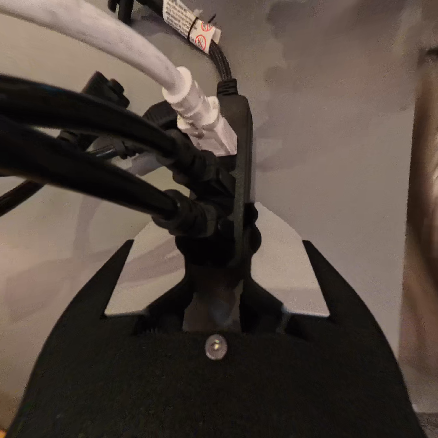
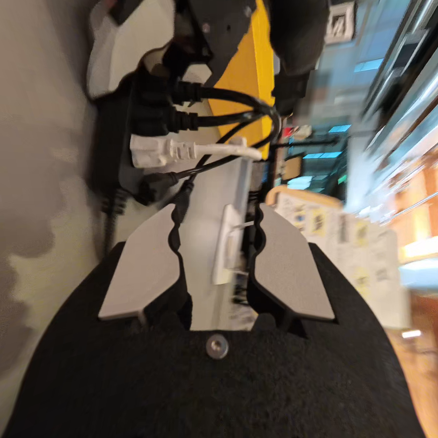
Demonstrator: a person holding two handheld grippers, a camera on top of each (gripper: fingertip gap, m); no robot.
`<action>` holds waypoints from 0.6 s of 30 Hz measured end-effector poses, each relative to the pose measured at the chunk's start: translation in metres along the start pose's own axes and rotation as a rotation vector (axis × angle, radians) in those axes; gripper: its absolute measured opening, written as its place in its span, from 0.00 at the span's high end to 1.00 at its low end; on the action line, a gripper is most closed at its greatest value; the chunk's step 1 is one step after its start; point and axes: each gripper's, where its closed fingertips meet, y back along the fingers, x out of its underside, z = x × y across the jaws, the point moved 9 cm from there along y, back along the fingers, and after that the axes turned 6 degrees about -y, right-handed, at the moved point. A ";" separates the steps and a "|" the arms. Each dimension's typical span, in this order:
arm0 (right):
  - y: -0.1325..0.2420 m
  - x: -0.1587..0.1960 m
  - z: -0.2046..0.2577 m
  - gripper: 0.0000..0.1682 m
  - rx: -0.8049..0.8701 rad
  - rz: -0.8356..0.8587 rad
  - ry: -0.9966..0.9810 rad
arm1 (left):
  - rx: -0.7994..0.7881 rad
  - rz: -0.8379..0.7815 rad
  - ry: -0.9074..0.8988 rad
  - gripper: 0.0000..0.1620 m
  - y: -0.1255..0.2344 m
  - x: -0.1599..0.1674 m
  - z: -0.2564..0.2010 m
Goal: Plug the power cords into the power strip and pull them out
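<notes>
Crowding the power strip: black cords, white plug.

You see the black power strip edge-on in the left wrist view, its near end clamped in your left tool. Its braided black lead leaves the far end, with a white tag wrapped round it. Three plugs sit in its left face: a white plug farthest, with a thick white cord arcing up-left, then two black plugs nearer, their black cords running off left. In the right wrist view you see the same strip at left, blurred, white plug below two black ones, cords trailing right.
</notes>
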 end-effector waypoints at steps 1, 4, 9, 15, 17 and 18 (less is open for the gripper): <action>0.000 -0.003 -0.001 0.66 0.026 -0.014 0.151 | 0.010 -0.011 -0.027 0.70 0.001 0.002 0.004; -0.008 -0.013 0.007 0.71 0.067 -0.082 0.600 | 0.065 -0.050 -0.038 0.70 0.002 0.008 0.016; -0.032 0.000 0.013 0.77 0.039 -0.312 1.046 | 0.177 -0.048 -0.023 0.70 0.004 0.011 0.033; -0.066 0.007 0.014 0.79 -0.007 -0.514 1.256 | 0.190 -0.048 -0.022 0.71 0.004 0.010 0.036; -0.073 0.006 0.021 0.79 0.002 -0.563 1.292 | 0.187 -0.049 -0.024 0.70 0.004 0.011 0.035; -0.078 0.006 0.022 0.78 0.006 -0.552 1.304 | 0.185 -0.049 -0.026 0.70 0.004 0.011 0.035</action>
